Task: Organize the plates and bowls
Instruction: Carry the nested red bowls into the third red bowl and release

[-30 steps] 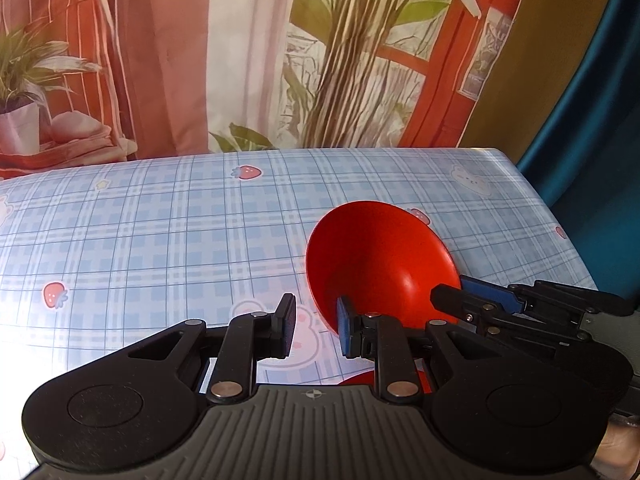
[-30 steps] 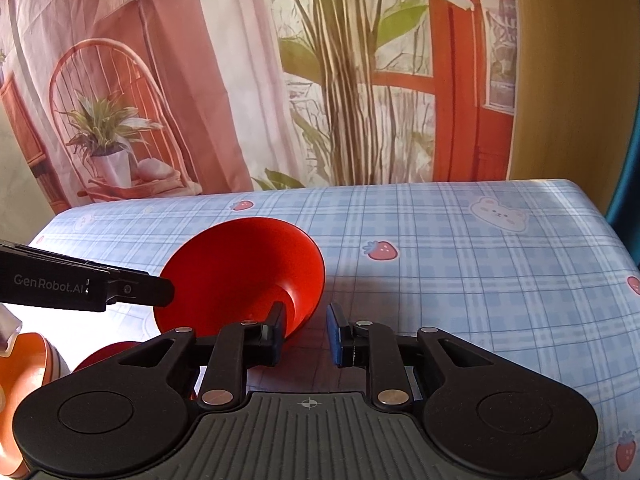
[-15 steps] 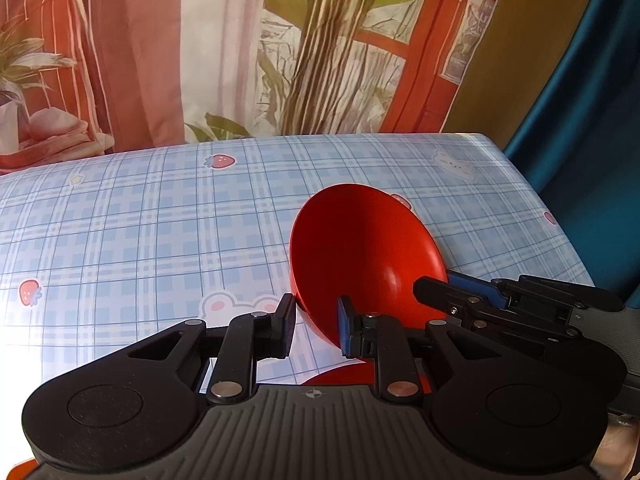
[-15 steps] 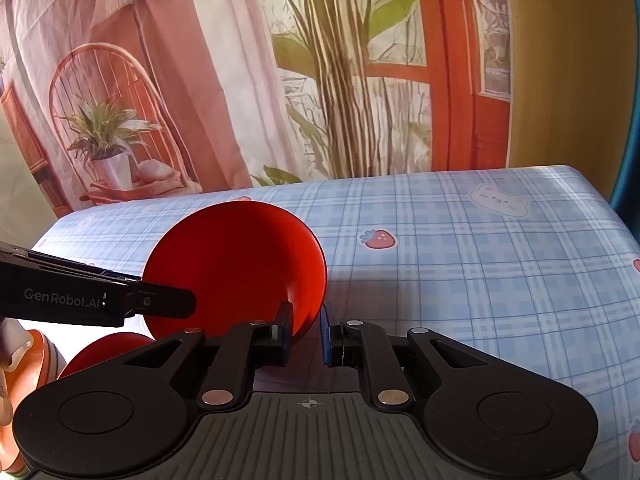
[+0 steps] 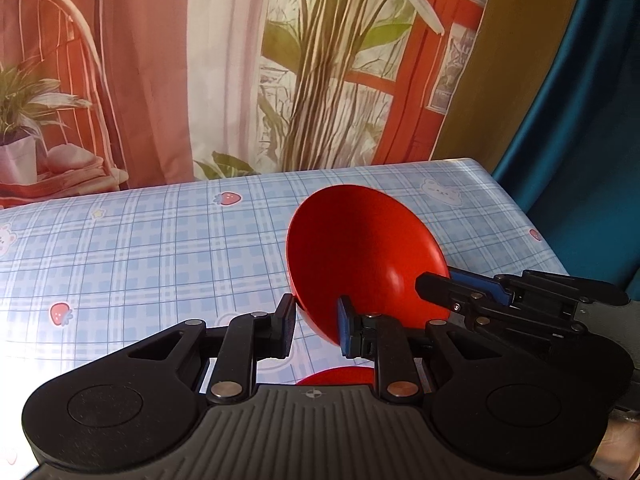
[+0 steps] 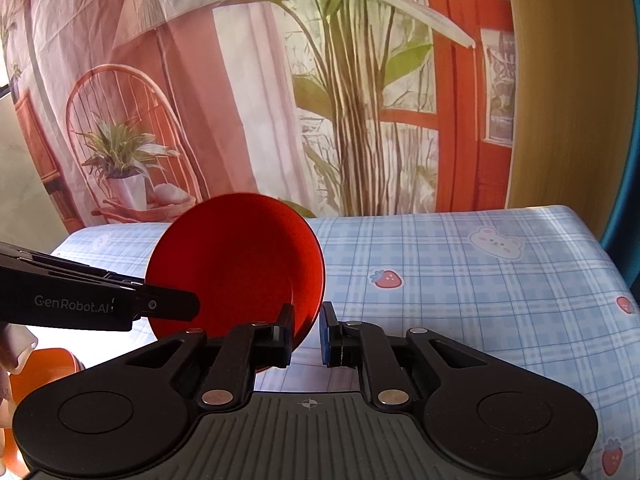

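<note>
Both tools pinch the glossy red round plastic bowl (image 5: 364,256), tilted on edge above the blue checked surface (image 5: 140,248): left tool (image 5: 314,326) and right tool (image 6: 306,330) clenched on its rim. Best to level it slowly, both grips firm, before lowering toward the red dish (image 5: 340,376) just beneath.

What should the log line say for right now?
red bowl: tilted, above table | left gripper: pinching rim | right gripper: pinching rim
</note>
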`<move>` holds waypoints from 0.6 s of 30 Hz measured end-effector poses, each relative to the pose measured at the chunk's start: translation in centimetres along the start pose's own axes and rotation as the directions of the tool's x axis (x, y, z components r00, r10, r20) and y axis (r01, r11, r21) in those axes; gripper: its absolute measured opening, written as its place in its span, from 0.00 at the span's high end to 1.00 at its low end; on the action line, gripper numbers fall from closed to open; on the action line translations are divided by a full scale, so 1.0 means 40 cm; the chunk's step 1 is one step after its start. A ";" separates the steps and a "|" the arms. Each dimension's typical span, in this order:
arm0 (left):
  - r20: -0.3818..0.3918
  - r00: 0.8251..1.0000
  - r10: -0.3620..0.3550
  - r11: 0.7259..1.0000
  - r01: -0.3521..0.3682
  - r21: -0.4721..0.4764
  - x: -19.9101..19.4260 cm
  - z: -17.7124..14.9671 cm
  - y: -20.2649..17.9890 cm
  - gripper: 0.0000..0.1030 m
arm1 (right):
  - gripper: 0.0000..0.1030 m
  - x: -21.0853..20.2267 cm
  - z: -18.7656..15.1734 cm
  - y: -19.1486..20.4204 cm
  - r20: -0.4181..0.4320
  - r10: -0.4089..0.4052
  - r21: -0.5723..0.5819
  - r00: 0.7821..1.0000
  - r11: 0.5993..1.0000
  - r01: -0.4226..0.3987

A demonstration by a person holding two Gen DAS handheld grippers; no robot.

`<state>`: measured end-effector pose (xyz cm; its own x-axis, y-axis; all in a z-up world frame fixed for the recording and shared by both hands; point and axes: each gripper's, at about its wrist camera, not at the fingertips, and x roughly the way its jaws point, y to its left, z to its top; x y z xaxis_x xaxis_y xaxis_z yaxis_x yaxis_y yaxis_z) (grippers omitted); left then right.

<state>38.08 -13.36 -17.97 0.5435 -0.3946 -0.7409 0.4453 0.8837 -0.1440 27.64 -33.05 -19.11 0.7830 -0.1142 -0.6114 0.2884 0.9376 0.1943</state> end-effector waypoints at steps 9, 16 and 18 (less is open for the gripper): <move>0.038 0.999 0.004 1.000 -0.004 0.001 -0.074 -0.009 -0.011 0.78 | 0.88 -0.062 0.016 0.038 0.023 -0.006 -0.025 1.000 1.000 0.007; 0.057 0.998 0.000 1.000 0.000 -0.001 -0.129 -0.020 -0.027 0.77 | 0.88 -0.120 0.022 0.066 0.042 -0.009 -0.044 0.999 0.999 0.011; 0.057 0.998 0.000 1.000 0.000 -0.004 -0.145 -0.031 -0.030 0.77 | 0.88 -0.134 0.019 0.075 0.043 -0.007 -0.044 0.999 0.999 0.009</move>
<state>33.52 -11.84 -14.32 0.5834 -0.4079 -0.7023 0.4426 0.8847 -0.1462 24.72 -29.88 -14.69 0.8039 -0.1347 -0.5792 0.2709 0.9501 0.1550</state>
